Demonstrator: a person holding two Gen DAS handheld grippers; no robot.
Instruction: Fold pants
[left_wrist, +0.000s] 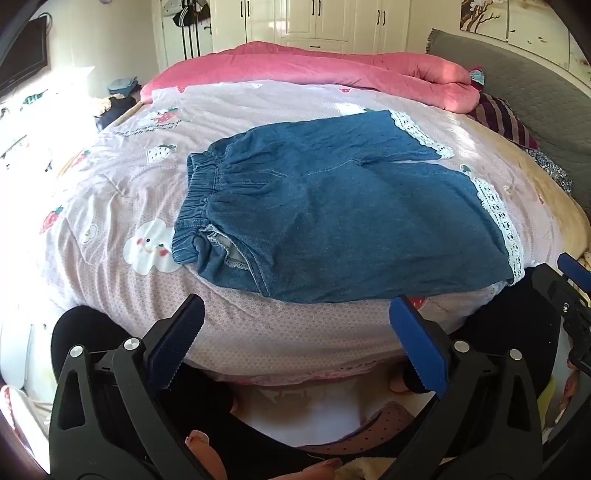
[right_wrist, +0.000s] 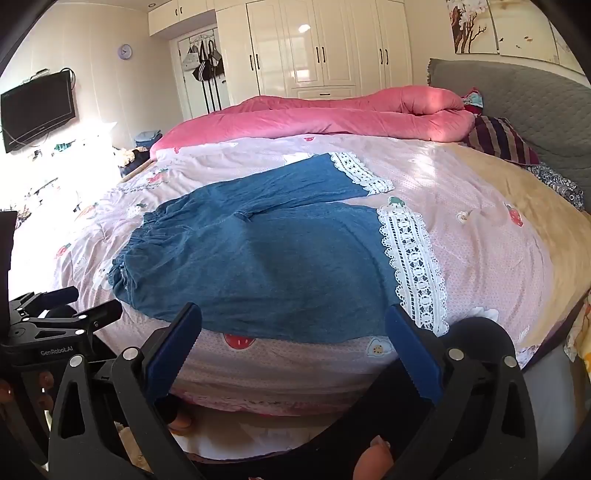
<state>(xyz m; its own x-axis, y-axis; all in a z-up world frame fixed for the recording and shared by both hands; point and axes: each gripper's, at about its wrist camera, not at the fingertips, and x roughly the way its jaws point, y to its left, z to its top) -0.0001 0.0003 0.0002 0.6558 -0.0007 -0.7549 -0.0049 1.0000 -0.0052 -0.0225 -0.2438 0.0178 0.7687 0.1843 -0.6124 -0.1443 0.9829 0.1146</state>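
While the bed (left_wrist: 110, 206) with its pink strawberry-print cover fills most of my view, the denim pants (left_wrist: 332, 221) lie flat on it, waistband to the left and lace-trimmed hems to the right. My left gripper (left_wrist: 295, 339) and right gripper (right_wrist: 293, 339) both hover spread wide near the pants' closest edge, grasping nothing.

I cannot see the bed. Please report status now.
Left tool open, right tool open, both empty. Pants flat, unfolded on quilt. Nothing in the way.
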